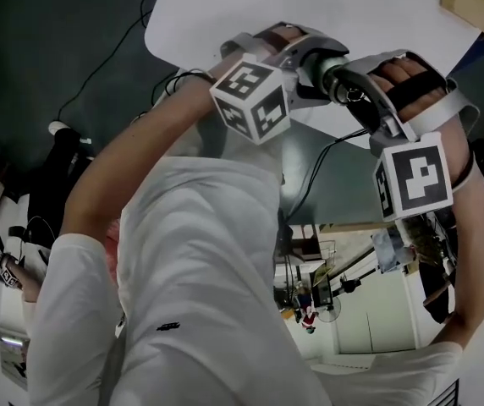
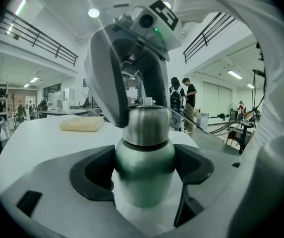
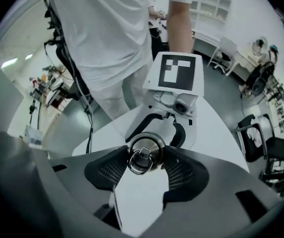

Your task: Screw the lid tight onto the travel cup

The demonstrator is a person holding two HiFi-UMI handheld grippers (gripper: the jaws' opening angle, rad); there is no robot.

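Above the cup (image 2: 144, 157), right tongs (image 3: 144, 167) grip its lid (image 3: 143, 151) straight down the upright axis; left tongs (image 2: 144, 175) clamp the body.

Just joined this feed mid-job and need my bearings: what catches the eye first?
The green travel cup with its steel lid fills the middle of the left gripper view, clamped by the left gripper. The right gripper grips that lid from above, its top ring centred in the right gripper view. Both work over a white table.
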